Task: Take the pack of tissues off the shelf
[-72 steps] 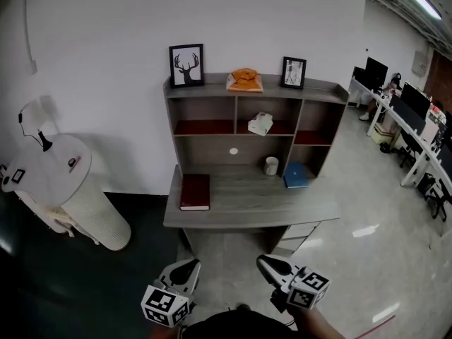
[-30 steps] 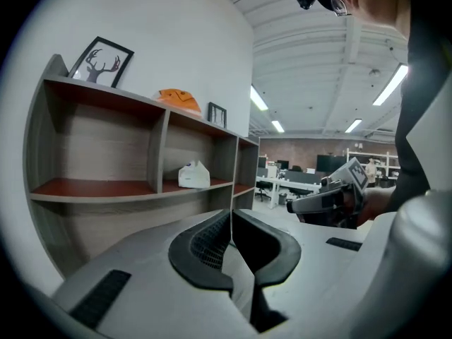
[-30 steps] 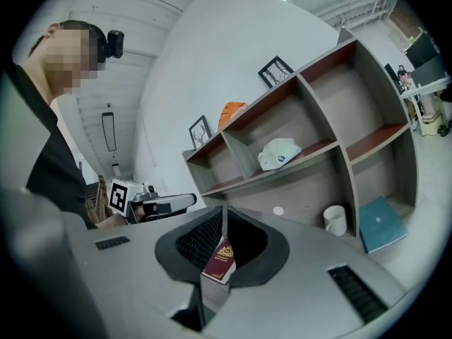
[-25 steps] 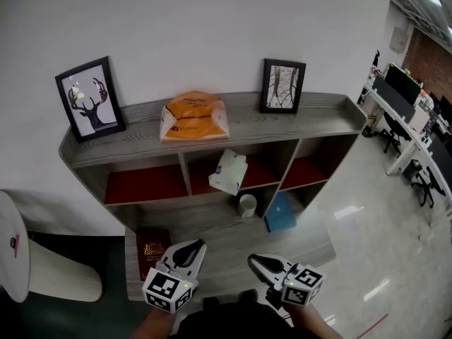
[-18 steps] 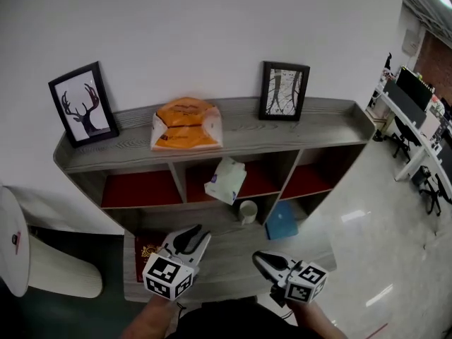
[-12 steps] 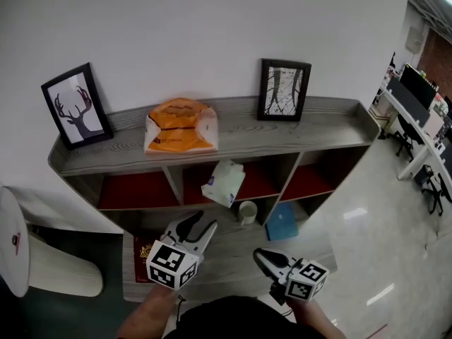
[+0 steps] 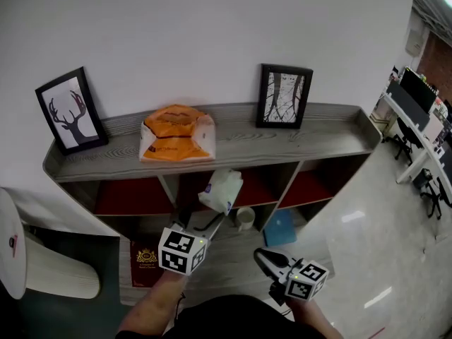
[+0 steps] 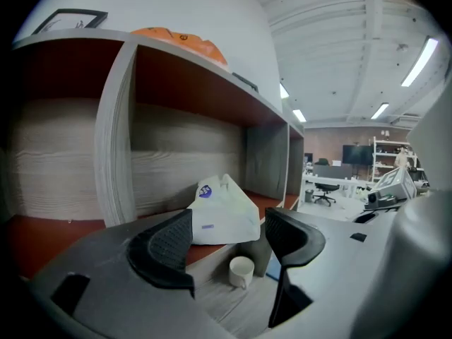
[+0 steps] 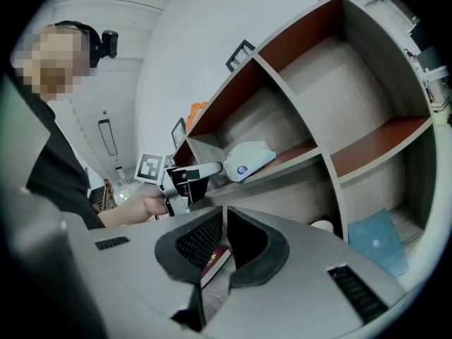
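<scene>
Tissue pack [image 7: 222, 189] in middle shelf cubby [image 7: 258, 188], white mug [image 7: 244, 218] below

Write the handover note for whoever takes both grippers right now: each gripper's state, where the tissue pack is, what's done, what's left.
Left gripper: jaws opening, nothing between them, aimed at the tissue pack but short of it.
Right gripper: shut, empty, held low, away from the shelf.
Tissue pack: lying in the shelf's middle compartment, above a white mug.
Done: approach only.
Left: reach in, close on the pack, lift it out.
</scene>
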The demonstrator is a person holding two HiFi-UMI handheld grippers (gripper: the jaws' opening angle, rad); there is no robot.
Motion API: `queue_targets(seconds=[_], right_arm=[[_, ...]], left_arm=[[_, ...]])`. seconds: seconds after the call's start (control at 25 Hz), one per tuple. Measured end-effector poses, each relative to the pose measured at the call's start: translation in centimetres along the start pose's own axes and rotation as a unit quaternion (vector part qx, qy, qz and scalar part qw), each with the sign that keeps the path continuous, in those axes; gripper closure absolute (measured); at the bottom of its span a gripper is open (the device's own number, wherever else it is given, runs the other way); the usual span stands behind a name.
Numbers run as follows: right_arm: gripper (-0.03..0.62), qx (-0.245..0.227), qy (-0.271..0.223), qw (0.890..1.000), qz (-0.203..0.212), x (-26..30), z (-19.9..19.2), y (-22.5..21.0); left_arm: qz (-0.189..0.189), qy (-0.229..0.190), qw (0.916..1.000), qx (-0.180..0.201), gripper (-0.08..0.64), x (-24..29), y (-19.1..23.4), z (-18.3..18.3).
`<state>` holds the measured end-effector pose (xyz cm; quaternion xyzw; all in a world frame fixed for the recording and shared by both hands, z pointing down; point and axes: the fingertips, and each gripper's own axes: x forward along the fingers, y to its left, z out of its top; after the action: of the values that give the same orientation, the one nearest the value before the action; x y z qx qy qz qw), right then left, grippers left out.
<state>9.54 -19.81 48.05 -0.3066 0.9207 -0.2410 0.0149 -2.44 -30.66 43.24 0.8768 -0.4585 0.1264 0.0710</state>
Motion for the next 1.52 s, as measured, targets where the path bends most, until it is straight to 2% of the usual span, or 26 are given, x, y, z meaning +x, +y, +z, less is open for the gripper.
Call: queue_targets(seconds=[0.48,0.68,0.96,1.04,1.12,1.32,1.52], right_arm=[[0.574,0.013,0.006,1.000,-0.006,-1.0,-0.6,-0.5],[0.574,0.016,0.004,1.000,-0.007,-1.6,-0.8,-0.4],[0.574,0.019,0.001,1.000,-0.012,-2.3,-0.9,-0.6],[0.574,0.020,0.002,1.000,-0.013,-2.5,-1.0,-0.6],[0.574,0.020,0.001,1.000,-0.014,-2.7,-1.0,-0.6],[0.574,0.022,-0.002,1.000,-0.017,-3.3,-1.1,-0.8],[0.574,0.028,-0.005,0.999,-0.024,-4.1,-1.4,-1.3]], left_arm=[[0.035,0.010,0.9993,-0.012,0.210,2.3,1.7,-0.6],[0.009,0.015,0.9992,-0.036,0.210,3.0,1.0,-0.6],[-0.035,0.021,0.9989,-0.023,0.212,3.4,-1.9,-0.6],[-0.041,0.026,0.9987,-0.013,0.248,3.6,-2.3,-0.8],[-0.040,0.028,0.9988,-0.006,0.332,3.8,-2.4,-0.8],[-0.022,0.039,0.9990,0.001,0.347,4.8,-1.3,-1.2],[-0.015,0.046,0.9988,0.000,0.427,5.4,-0.6,-1.6]])
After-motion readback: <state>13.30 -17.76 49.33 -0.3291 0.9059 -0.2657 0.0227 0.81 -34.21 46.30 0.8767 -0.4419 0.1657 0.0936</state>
